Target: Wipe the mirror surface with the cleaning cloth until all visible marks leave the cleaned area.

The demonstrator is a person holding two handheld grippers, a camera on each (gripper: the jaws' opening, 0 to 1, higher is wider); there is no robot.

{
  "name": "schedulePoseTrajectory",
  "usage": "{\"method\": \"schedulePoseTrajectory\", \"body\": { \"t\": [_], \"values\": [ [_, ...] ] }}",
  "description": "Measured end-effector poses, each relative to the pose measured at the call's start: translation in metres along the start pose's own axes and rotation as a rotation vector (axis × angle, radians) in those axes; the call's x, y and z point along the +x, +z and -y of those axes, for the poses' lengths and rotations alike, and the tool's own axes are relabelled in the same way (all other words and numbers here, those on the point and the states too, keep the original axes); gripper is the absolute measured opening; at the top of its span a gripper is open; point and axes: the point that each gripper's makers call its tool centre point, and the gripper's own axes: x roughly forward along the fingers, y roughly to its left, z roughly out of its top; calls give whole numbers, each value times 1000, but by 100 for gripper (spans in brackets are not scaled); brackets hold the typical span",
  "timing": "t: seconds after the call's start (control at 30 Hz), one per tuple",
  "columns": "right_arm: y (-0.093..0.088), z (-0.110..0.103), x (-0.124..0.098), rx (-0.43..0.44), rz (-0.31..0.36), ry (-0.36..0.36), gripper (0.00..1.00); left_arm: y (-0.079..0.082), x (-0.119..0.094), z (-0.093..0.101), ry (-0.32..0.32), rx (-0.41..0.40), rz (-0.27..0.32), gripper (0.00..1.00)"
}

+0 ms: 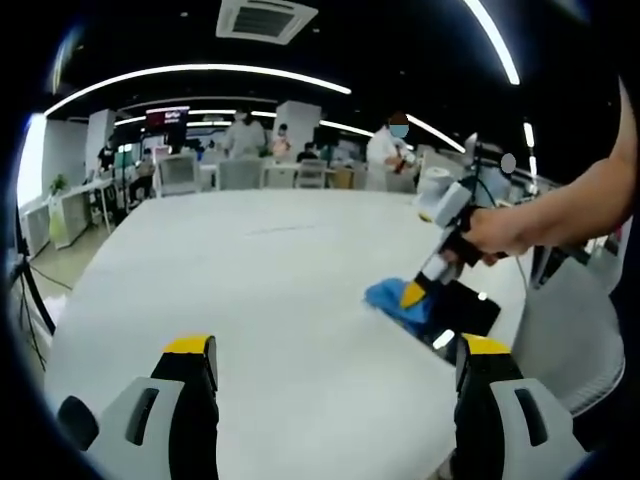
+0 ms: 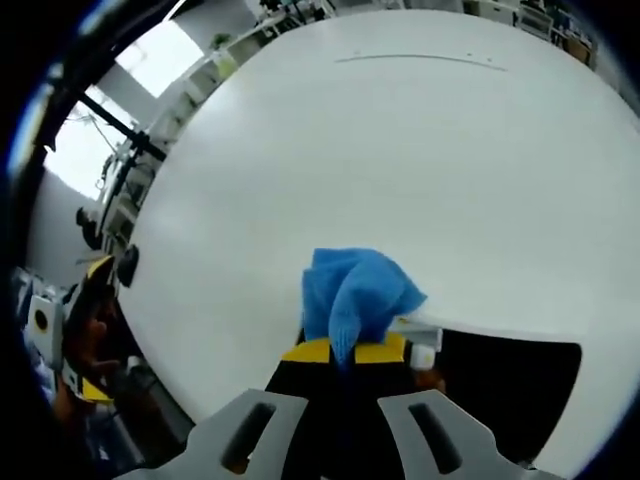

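Note:
A blue cleaning cloth (image 2: 355, 290) is bunched between the yellow tips of my right gripper (image 2: 345, 350), which is shut on it. The cloth rests at the near-left corner of a dark mirror (image 2: 510, 390) lying flat on the white table (image 2: 400, 150). In the left gripper view, a hand holds the right gripper (image 1: 412, 293) tilted down onto the cloth (image 1: 390, 298), at the left end of the mirror (image 1: 468, 312). My left gripper (image 1: 338, 350) hovers over the table's near part, jaws wide open with nothing between them. It also appears at the left edge, left gripper (image 2: 92, 330).
The white table (image 1: 250, 280) stretches far to the left and back. A white chair (image 1: 560, 340) stands at its right edge. Behind the table are desks, chairs and several people (image 1: 390, 150) in an office.

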Motion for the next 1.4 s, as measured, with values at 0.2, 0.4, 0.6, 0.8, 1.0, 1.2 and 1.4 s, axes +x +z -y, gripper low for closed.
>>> {"method": "schedulePoseTrajectory", "body": {
  "t": [0.2, 0.4, 0.6, 0.8, 1.0, 1.2, 1.4],
  "values": [
    [0, 12, -3, 11, 2, -5, 0, 3, 2, 0, -5, 5, 0, 100],
    [-2, 22, -8, 19, 6, -17, 0, 7, 4, 1, -8, 8, 3, 100],
    [-3, 28, -10, 22, 9, -14, 0, 4, 5, 1, -10, 8, 0, 100],
    [-2, 28, -8, 6, 13, -21, 0, 4, 3, 2, -6, 2, 3, 100],
    [-2, 28, -8, -18, 24, -33, 0, 3, 1, 2, -2, 2, 2, 100],
    [-7, 26, -11, -25, 17, -40, 0, 3, 0, 3, -2, 3, 6, 100],
    [-15, 23, -14, -41, 18, -59, 0, 3, 0, 5, -3, 2, 7, 100]
  ]
}}
